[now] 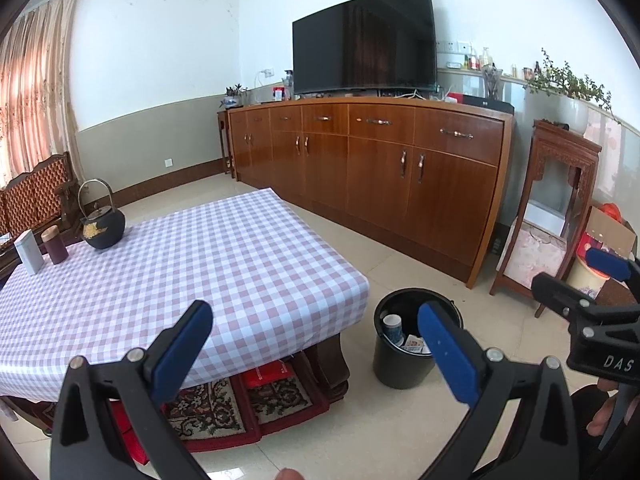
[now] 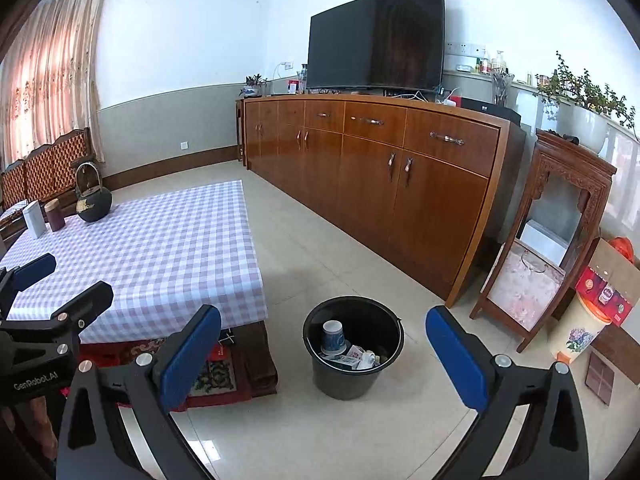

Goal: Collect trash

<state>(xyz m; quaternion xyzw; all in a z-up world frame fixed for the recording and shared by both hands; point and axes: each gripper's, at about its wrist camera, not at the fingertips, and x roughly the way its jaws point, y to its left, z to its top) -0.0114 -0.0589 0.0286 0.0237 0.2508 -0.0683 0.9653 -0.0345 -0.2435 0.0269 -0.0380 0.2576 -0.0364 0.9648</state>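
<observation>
A black bin (image 2: 352, 376) stands on the floor beside the low table; it also shows in the left wrist view (image 1: 400, 364). Inside it lie a paper cup (image 2: 332, 334) and crumpled paper and wrappers (image 2: 360, 360). My right gripper (image 2: 322, 354) is open and empty, held above and in front of the bin. My left gripper (image 1: 316, 350) is open and empty, over the table's near corner, left of the bin. Each gripper shows at the edge of the other's view: the right one (image 1: 580, 280), the left one (image 2: 68, 276).
The low table (image 1: 180, 272) has a checked cloth and carries a black kettle (image 1: 102, 228), a dark canister (image 1: 54, 246) and a white box (image 1: 29, 251). A long wooden cabinet (image 2: 380, 176) with a TV runs behind. A carved stand (image 2: 556, 240) and boxes stand at the right.
</observation>
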